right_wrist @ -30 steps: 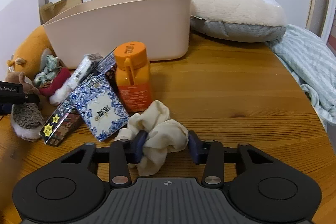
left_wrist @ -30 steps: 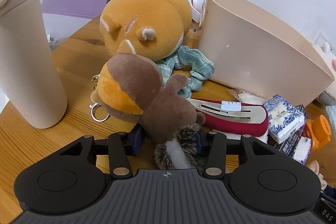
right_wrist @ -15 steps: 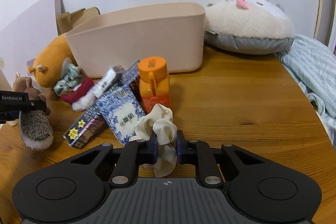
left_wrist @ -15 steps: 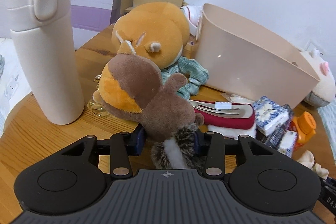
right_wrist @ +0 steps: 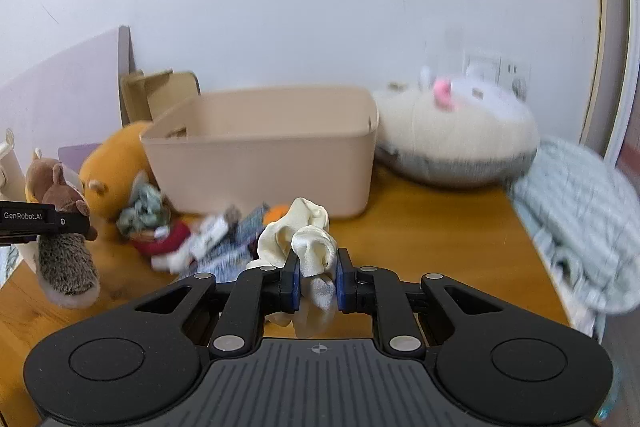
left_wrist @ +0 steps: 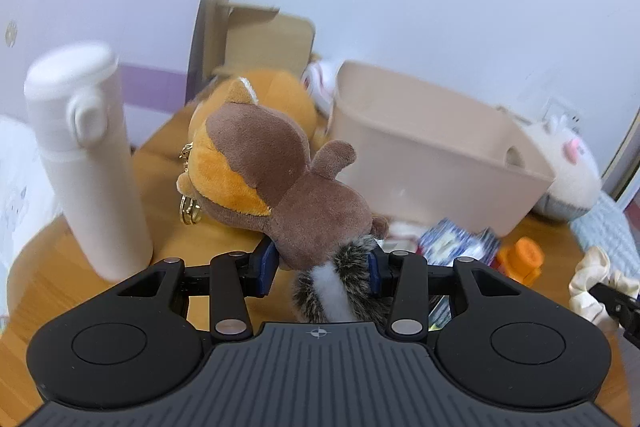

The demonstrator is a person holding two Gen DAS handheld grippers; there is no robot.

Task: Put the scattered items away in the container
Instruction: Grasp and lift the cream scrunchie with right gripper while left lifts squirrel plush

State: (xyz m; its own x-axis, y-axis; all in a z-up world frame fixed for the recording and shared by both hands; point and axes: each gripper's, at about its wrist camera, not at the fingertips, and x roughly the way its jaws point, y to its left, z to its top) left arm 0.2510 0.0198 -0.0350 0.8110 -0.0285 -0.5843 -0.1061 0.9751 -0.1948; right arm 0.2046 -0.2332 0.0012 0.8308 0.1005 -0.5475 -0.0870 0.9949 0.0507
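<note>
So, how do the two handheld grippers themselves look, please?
Both are matte black plastic. The left gripper and the right gripper each have a ribbed grey-black base with a small crosshair mark, two round discs, linkage arms with silver rivets, and blue finger pads. The left one's side reads "GenRobot.AI" in white. No cables or sleeves show.

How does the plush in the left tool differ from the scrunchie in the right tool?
The squirrel plush is brown and orange with a bristly grey tail; the cream scrunchie is plain, glossy fabric. The plush is bulkier and shaped, the scrunchie a limp ring. Both are clamped, in the left tool and right tool, off the table.
</note>
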